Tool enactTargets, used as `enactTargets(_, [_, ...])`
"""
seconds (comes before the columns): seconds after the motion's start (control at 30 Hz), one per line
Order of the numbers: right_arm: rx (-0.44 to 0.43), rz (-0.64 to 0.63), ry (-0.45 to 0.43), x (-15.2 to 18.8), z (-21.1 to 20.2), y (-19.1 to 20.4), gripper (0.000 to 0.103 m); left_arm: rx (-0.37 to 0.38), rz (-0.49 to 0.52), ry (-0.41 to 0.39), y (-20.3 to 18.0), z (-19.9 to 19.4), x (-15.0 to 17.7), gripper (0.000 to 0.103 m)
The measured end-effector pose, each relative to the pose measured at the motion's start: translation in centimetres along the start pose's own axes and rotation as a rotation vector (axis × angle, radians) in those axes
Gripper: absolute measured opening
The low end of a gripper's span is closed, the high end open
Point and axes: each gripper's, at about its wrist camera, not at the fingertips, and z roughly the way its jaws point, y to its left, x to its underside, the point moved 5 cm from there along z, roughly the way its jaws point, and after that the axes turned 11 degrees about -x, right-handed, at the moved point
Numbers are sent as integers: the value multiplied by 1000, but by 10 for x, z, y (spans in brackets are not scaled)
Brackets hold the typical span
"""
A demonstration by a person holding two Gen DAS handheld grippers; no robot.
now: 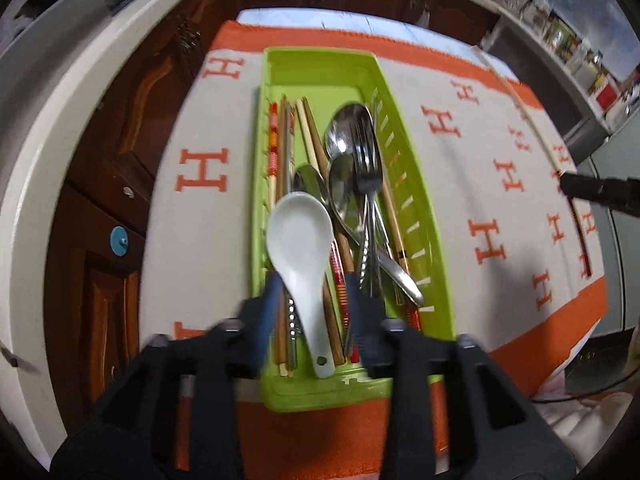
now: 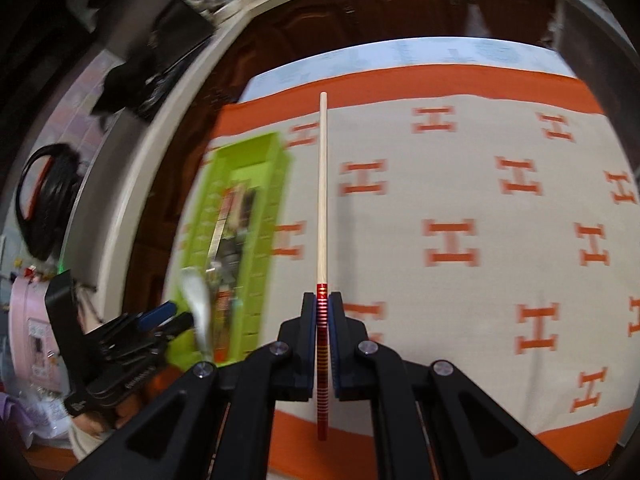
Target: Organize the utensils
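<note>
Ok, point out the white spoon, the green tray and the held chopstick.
white spoon [image 1: 300, 232]: left wrist view, bowl.
green tray [image 1: 320, 66]: left wrist view, far wall.
chopstick [image 2: 322, 200]: right wrist view, pale shaft.

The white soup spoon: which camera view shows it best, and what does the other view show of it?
The left wrist view shows the white soup spoon best: sharp and whole, lying in the green tray between the open left tool. The right wrist view shows only a blurred pale shape there.
</note>
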Motion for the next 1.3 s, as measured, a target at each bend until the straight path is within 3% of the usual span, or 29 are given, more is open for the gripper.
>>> enactTargets(0.1, [-37, -8, 39, 1, 19, 23, 5, -7, -46, -37, 11, -12, -7, 39])
enactTargets(0.33, [-59, 41, 104, 3, 62, 49, 5, -106, -133, -66, 34, -19, -19, 39])
enactTargets(0.6, [-27, 122, 95, -3, 91, 50, 5, -95, -164, -56, 44, -15, -14, 39])
enactTargets(0.7, [-28, 109, 148, 1, 103, 55, 6, -90, -176, -55, 47, -14, -13, 39])
enactTargets(1.17, [7, 29, 156, 13, 93, 59, 7, -69, -184, -57, 42, -19, -14, 39])
enactTargets(1.3, [34, -19, 154, 20, 87, 59, 7, -67, -178, -58, 37, -22, -13, 44])
